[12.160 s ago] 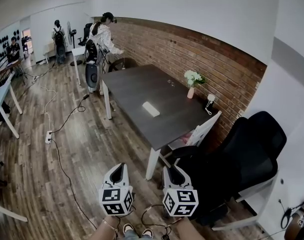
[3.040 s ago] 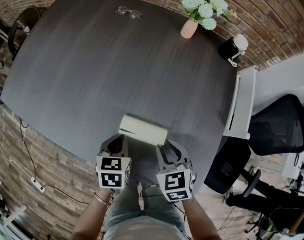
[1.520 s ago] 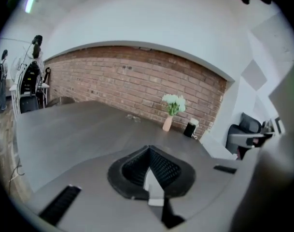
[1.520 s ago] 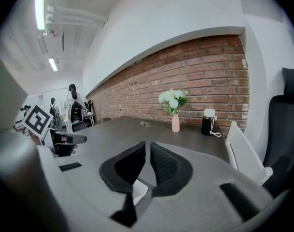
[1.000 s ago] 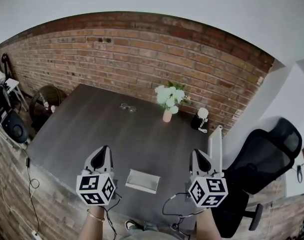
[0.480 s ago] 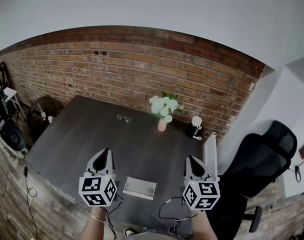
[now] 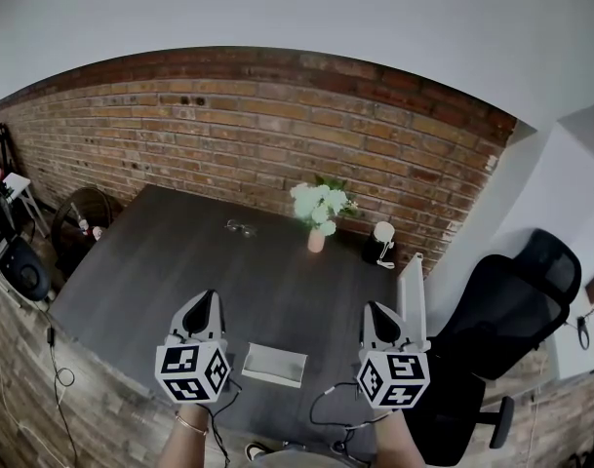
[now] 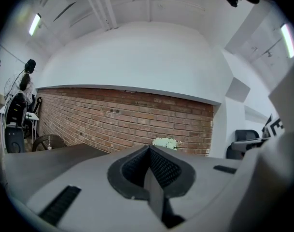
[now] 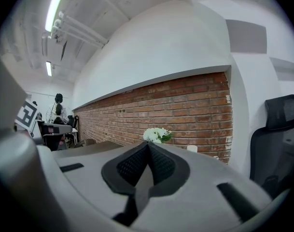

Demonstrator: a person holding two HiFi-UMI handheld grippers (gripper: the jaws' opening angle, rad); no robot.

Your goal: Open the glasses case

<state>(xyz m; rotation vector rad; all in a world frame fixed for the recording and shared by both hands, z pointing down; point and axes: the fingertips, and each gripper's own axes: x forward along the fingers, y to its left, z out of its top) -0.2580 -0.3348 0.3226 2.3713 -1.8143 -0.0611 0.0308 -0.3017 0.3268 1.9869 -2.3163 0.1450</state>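
Withdrawn from the glasses case (image 7: 273, 364), left claw (image 7: 203, 300) and right claw (image 7: 376, 310) hang closed.

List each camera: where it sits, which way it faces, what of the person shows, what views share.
Head view: on the person's head, facing forward and down at the table and glasses case; shows forearms, left hand-held gripper, right hand-held gripper.
Left gripper view: on the left hand-held gripper, facing level along its shut jaws toward the brick wall.
Right gripper view: on the right hand-held gripper, likewise; office chair at right.
Shared: flowers and brick wall in all three.
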